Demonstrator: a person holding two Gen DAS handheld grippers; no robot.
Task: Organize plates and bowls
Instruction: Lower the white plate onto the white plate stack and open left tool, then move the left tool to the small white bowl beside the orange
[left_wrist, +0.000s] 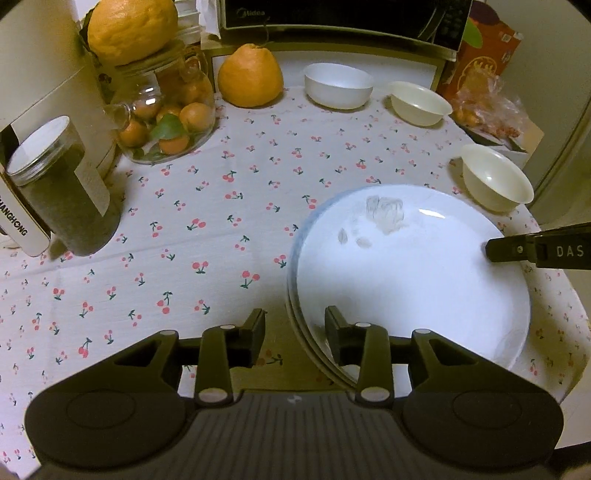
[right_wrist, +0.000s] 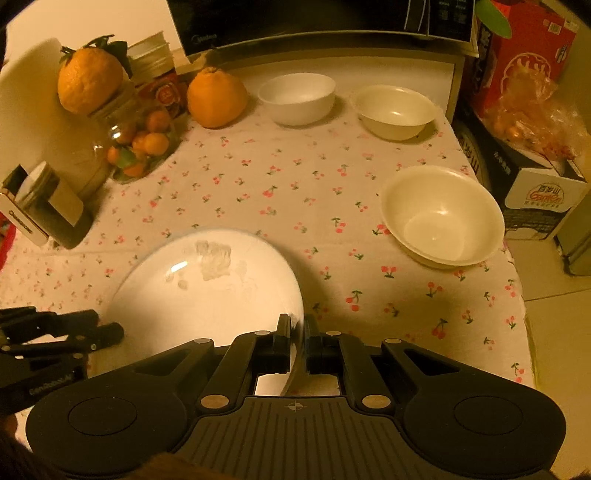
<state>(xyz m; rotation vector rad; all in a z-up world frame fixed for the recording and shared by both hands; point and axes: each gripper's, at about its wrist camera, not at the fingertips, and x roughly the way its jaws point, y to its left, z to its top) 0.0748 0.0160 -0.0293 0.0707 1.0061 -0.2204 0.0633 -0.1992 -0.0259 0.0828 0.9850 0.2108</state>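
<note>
A white plate (left_wrist: 406, 280) with smudges lies at the table's near right, and a second rim shows under its left edge. My left gripper (left_wrist: 295, 332) straddles that left rim with its jaws apart, one finger over the plate and one outside, neither pressing. My right gripper (right_wrist: 300, 334) is shut on the plate's (right_wrist: 207, 295) right rim and reaches in from the right edge as the right gripper (left_wrist: 496, 251) in the left wrist view. Three bowls stand apart: a white bowl (left_wrist: 338, 90) and a cream bowl (left_wrist: 419, 103) at the back, another cream bowl (left_wrist: 496, 182) beside the plate.
A glass jar of small oranges (left_wrist: 166, 122) with a big orange on its lid, a loose orange (left_wrist: 251, 75) and a dark canister (left_wrist: 62, 192) crowd the left. A microwave (left_wrist: 332, 14) stands behind. A red box (right_wrist: 524, 48) and bagged fruit (right_wrist: 535, 114) sit past the table's right edge.
</note>
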